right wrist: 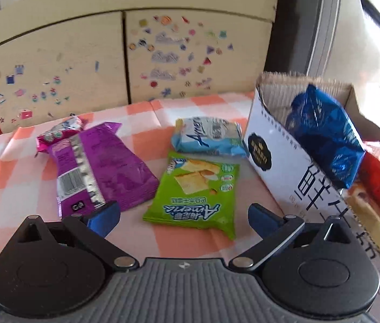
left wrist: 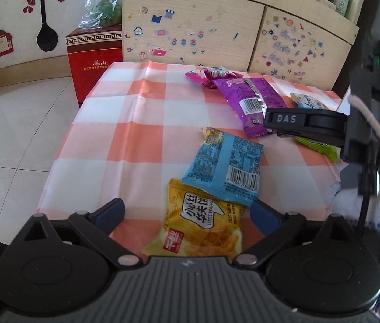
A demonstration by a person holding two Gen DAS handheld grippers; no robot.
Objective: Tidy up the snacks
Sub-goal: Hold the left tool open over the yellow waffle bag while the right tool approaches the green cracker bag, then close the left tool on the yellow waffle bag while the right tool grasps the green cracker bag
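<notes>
While the left wrist view is being taken first, the left gripper (left wrist: 187,215) is being held with its blue-padded jaws spread wide and nothing between the pads, low over the near edge of the table covered by an orange-and-white checked cloth (left wrist: 125,140). A yellow foil packet of waffle snacks (left wrist: 203,226) is lying directly ahead in the gap between the jaws, its long axis running away from the gripper towards the far edge, so the pads are being presented to its two long sides. Its far end is being overlapped by a light blue foil packet (left wrist: 227,167). The right gripper (left wrist: 305,123) is being seen side-on further along the right edge, well apart from the yellow packet, so the left gripper is judged the nearer one for it.

In the right wrist view, the right gripper (right wrist: 184,214) is likewise being held released and empty. A green foil cracker packet (right wrist: 198,188) is lying straight ahead between its jaws, long axis pointing away. A purple foil packet (right wrist: 101,169) is lying to the left, a pale blue wafer packet (right wrist: 208,137) beyond the green one, and a white cardboard box (right wrist: 284,167), already holding a dark blue bag (right wrist: 324,132), is standing just to the right, near the table's right edge.
</notes>
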